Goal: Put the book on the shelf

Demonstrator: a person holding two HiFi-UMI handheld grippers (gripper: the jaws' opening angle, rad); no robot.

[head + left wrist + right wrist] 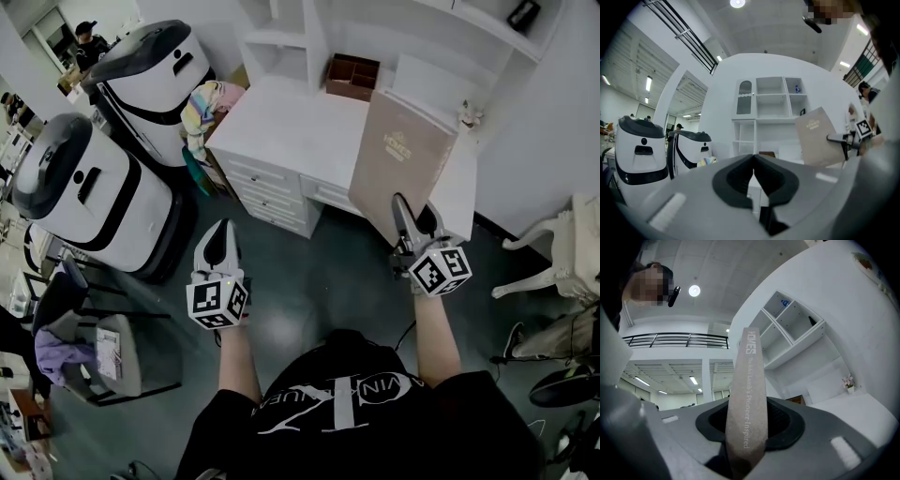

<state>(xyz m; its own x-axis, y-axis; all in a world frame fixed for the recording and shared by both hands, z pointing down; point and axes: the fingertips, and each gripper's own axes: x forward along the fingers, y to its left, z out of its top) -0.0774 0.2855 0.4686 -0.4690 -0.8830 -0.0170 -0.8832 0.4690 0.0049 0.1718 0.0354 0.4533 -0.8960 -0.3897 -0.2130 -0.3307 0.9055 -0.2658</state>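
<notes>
The right claw [415, 217] is clamped on the lower edge of the book [403, 155]. In the right gripper view the spine [747, 394] stands upright between the two pads, which press on its covers. In the head view the tan book rises from the claw toward 11 o'clock, tilted, above the front edge of the white surface [281, 122] and not touching it. The left claw [217, 230] is at 9 o'clock of the right one, well apart from it, over the dark floor. The left gripper view shows its tips [753, 159] closed together with nothing between them. The white shelf [281, 37] stands at the 12 o'clock end of the surface. From the left gripper view its open compartments [771, 101] lie straight ahead, with the book [815, 136] at 3 o'clock. A brown box [352, 75] sits on the surface at 11 o'clock of the book. Two white machines [56, 187] stand at 9 o'clock of the surface. A white chair [553, 258] is at 3 o'clock of the right claw.
</notes>
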